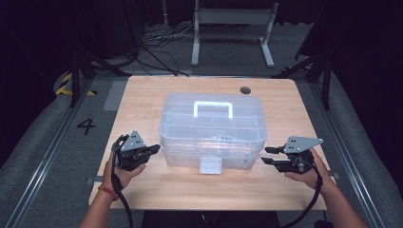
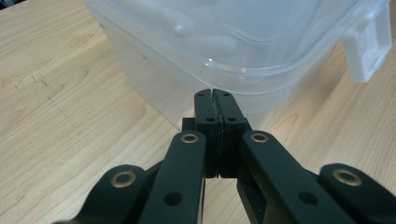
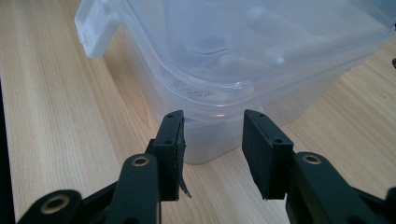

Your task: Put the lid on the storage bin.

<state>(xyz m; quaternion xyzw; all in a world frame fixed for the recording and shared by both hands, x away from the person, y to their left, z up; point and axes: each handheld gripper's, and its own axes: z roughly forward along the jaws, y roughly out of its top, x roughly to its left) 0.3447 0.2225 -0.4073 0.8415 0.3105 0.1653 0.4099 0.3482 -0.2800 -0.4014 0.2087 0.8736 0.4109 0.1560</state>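
From the high view, I have a tool in each hand, one on either side of a clear plastic box (image 1: 212,129) that sits in the middle of the wooden table (image 1: 142,90). My left tool (image 1: 154,149) is just beside the box's left front corner, and my right tool (image 1: 268,155) is just beside its right front corner. The box has a white handle (image 1: 213,109) on its lid and a white latch (image 1: 211,165) hanging at the front. I judge this to be the approach: both tools are coming in at the box, and nothing is gripped yet. The next move calls for settling where each tool takes the box, most likely at the lid's rim or the front latch, with the left tool first opened.

In the left gripper view, my left tool's (image 2: 214,95) jaws are pressed flat together with nothing between them. Their tips are very close to the box's wall (image 2: 154,79) below the lid rim; I cannot tell whether they touch. The latch (image 2: 369,42) is off to the right.

In the right gripper view, my right tool (image 3: 212,122) stands partly open, empty, aimed at a rounded corner of the box (image 3: 219,135). The walls are cloudy-clear, and the shapes inside are too blurred to name.
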